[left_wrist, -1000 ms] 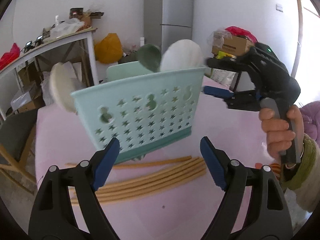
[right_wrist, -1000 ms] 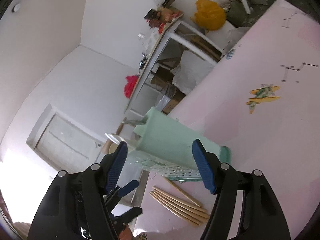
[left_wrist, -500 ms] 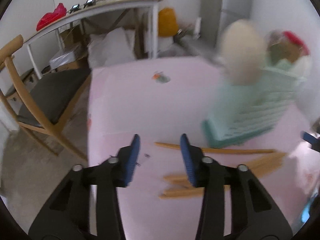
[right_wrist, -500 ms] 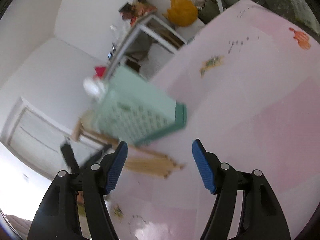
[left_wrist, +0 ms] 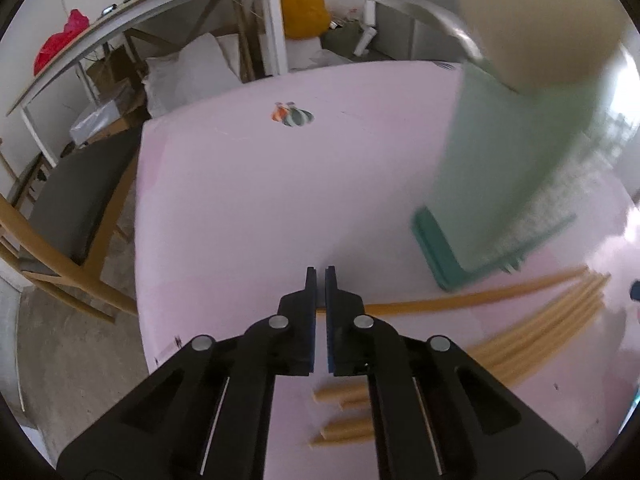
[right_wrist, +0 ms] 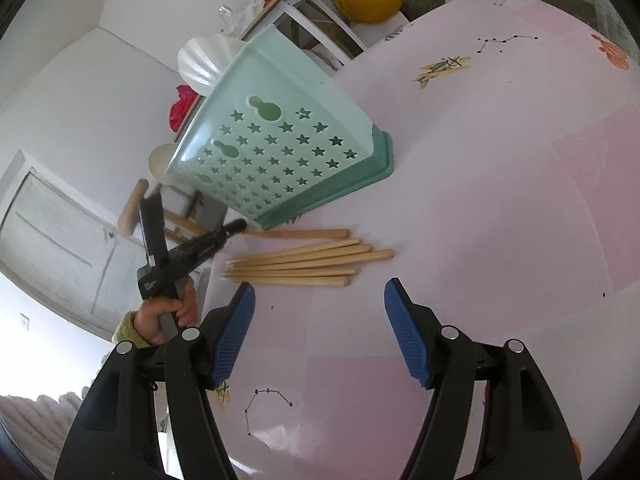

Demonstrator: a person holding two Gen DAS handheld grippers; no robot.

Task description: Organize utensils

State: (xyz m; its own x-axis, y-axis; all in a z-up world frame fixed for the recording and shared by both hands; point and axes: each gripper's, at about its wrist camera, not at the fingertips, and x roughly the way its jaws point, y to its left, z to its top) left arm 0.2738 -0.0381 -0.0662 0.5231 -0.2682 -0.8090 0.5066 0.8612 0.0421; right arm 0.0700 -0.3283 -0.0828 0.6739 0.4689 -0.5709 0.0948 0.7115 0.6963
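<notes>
A mint basket with star holes stands on the pink table and holds pale spoons. It is blurred at the right in the left wrist view. Several wooden chopsticks lie in a bundle in front of it, and a single chopstick lies apart, closer to the basket. My left gripper is shut on the thin end of that single chopstick. Its tip shows from the side in the right wrist view. My right gripper is open and empty, just short of the bundle.
A wooden chair stands off the table's left edge, and a white shelf table with boxes under it is behind. A hand holds the left gripper. Bare pink tabletop stretches to the right of the basket.
My left gripper's jaws went from wide open to shut while it swung left and down to the chopsticks' thin ends. The right gripper dropped closer to the bundle, jaws unchanged.
</notes>
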